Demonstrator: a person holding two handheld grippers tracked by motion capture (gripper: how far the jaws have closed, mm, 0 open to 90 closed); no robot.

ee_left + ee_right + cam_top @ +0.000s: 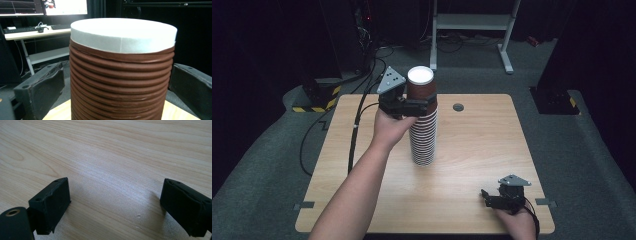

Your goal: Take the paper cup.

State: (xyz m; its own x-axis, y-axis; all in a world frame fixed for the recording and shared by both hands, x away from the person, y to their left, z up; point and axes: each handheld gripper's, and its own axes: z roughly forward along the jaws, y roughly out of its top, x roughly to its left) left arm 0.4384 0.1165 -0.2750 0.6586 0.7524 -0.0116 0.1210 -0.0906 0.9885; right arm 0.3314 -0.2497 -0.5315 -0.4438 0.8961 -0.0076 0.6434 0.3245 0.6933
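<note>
Brown cup stack (122,75) between left claw (117,85) jaws

Matt ribbed brown paper cups (422,125) on a smooth, pale wood-grain table (472,165)

High view: overhead from person's side, looking forward-down on whole table (472,175). Left gripper view: super close, level, facing cup stack (122,75), also seen from high view. Right gripper view: low, angled down at tabletop.

One tall stack of cups (423,127), two tongs, left (416,106) and right (486,196), one table (472,165).
</note>
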